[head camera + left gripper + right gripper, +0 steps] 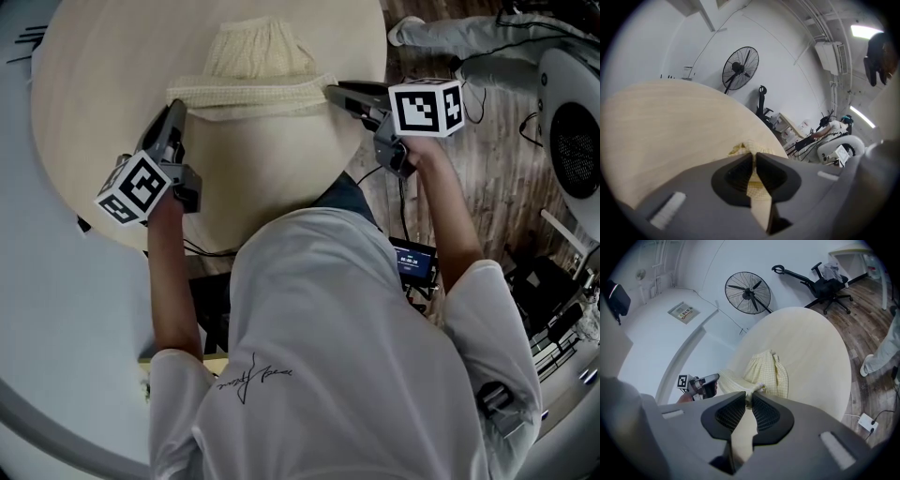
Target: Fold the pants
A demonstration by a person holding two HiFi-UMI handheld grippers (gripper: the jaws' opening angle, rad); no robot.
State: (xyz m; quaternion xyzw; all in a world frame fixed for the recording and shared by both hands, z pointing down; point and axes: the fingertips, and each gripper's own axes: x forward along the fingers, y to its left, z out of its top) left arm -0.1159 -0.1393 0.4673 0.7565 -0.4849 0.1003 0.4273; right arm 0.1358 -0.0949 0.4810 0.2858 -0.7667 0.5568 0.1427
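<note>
Head view, upper centre: left gripper [178,107] and right gripper [331,91] each pinch the cream pants [255,70] on the round table [103,84]; person's white-shirted back [347,356] fills the lower frame.

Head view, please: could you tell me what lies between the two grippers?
In the head view, the pants span the gap, from left gripper to right gripper.

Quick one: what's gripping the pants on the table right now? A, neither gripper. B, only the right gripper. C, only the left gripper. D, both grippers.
D: the left gripper and the right gripper each have their jaws pinched on an edge of the pants.
</note>
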